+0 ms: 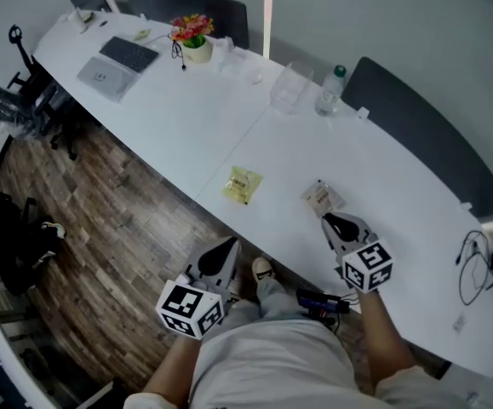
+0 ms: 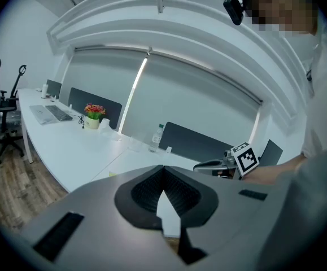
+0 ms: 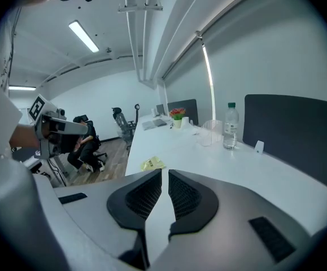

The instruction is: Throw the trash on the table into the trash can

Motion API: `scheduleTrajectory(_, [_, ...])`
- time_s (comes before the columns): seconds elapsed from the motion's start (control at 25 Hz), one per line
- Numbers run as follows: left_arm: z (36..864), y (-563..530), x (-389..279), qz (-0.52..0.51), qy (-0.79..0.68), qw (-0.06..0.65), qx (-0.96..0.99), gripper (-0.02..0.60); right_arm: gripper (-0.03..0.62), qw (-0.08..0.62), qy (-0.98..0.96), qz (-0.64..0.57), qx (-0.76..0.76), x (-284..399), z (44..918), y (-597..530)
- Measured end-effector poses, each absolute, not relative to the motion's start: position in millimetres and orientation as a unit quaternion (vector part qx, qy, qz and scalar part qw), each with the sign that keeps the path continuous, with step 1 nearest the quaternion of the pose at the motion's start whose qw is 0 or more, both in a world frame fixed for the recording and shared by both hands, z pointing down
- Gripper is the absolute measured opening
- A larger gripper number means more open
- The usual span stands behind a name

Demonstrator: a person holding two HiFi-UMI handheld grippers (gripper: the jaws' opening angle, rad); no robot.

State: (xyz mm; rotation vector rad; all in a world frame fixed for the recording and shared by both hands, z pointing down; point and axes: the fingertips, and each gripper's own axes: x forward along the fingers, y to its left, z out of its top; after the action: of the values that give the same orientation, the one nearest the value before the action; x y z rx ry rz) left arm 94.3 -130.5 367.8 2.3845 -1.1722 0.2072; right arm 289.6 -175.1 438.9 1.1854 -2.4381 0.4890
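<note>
Left gripper (image 1: 223, 254): jaws clenched tip to tip, nothing between them. It hangs over the wooden floor (image 1: 118, 228), just off the table's near edge and clear of the table (image 1: 382, 228). Right gripper (image 1: 335, 223): jaws drawn together to a thin slit, nothing held. It sits over the table's near edge, pointing in across the top.

Table contents, left to right:

- A laptop (image 1: 118, 65) lies open and flat near the far left end.
- A pot of red and yellow flowers (image 1: 193, 37) stands at the far edge, just right of the laptop.
- A yellow packet (image 1: 242, 184), task trash, lies flat close to the near edge. It is ahead and a little right of the left gripper and touches neither gripper.
- A clear plastic container (image 1: 290, 86) stands towards the far edge, at mid-length.
- A pale wrapper (image 1: 323, 197), task trash, lies near the near edge, right of the yellow packet and apart from it. The right gripper's tips are just beside it; contact cannot be confirmed.
- A water bottle (image 1: 331, 90) with a green cap stands upright just right of the container.
- Dark cables (image 1: 472, 262) lie loose at the right end.

Both pieces of trash rest on the table.
</note>
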Motion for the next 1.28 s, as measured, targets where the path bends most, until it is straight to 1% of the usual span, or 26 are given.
scheduleTrajectory(0.08, [373,-133,100,0.081,-0.425,0.241,0.869,0.000,0.051,0.204,-0.867,0.170,0.421,293,449,-181])
scheduleTrajectory(0.16, [379,-137,104,0.085,-0.425,0.246,0.867,0.000,0.149,0.218,-0.864,0.168,0.422,298,461,-189])
scheduleTrajectory(0.2, [381,-138,105,0.087,-0.425,0.248,0.866,0.000,0.174,0.224,-0.861,0.169,0.424,301,467,-193])
scheduleTrajectory(0.24, [383,-140,106,0.089,-0.425,0.250,0.865,0.000,0.213,0.230,-0.859,0.170,0.426,303,474,-197])
scheduleTrajectory(0.4, [390,-147,105,0.099,-0.430,0.254,0.861,0.000,0.283,0.258,-0.846,0.175,0.433,313,501,-211])
scheduleTrajectory(0.6, [399,-156,99,0.102,-0.442,0.260,0.852,0.000,0.326,0.301,-0.833,0.177,0.429,322,532,-227])
scheduleTrajectory(0.88, [402,-164,94,0.108,-0.455,0.274,0.841,0.000,0.353,0.337,-0.820,0.200,0.416,325,568,-233])
scheduleTrajectory(1.08, [408,-165,93,0.109,-0.454,0.273,0.841,0.000,0.354,0.369,-0.809,0.201,0.411,326,588,-235])
scheduleTrajectory(1.28, [409,-166,93,0.108,-0.457,0.274,0.839,0.000,0.349,0.372,-0.811,0.208,0.401,322,593,-234])
